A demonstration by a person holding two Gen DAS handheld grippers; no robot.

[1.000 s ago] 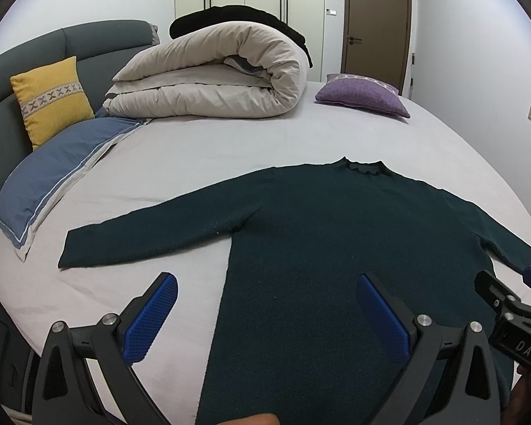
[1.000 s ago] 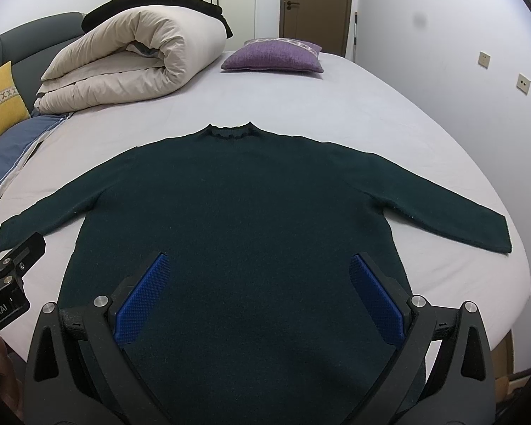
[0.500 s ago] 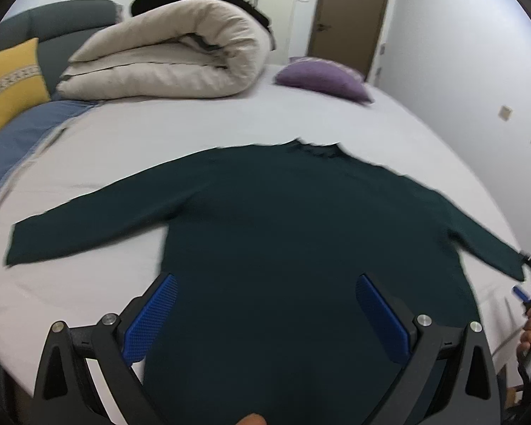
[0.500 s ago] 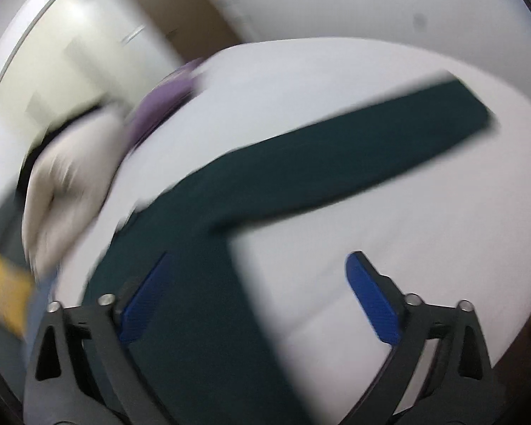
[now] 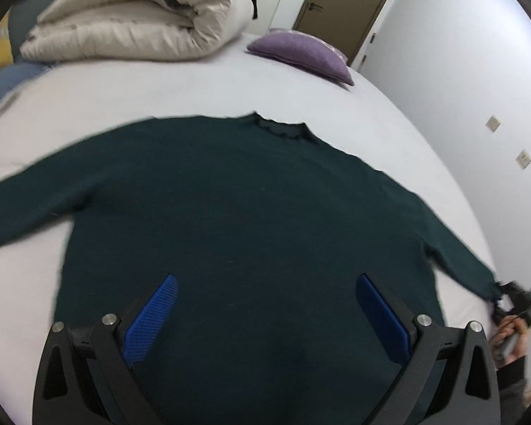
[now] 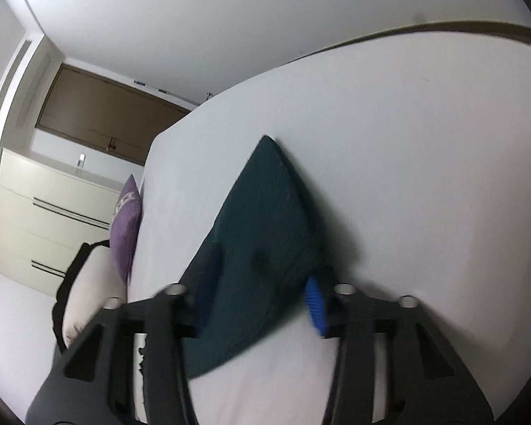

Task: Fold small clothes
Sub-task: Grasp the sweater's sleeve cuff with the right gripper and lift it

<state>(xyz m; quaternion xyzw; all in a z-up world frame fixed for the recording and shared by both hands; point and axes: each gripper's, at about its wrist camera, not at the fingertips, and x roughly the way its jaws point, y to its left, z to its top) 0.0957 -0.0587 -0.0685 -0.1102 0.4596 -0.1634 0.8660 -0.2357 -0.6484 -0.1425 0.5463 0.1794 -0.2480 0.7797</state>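
The dark green sweater (image 5: 237, 212) lies flat on the bed (image 5: 141, 99), filling the middle of my left view, collar toward the top. My left gripper (image 5: 265, 315) hangs spread wide above its hem. My right gripper (image 6: 261, 301), at the right edge, is narrowed around the sleeve cuff (image 6: 265, 219); whether it's clamped, I can't tell.
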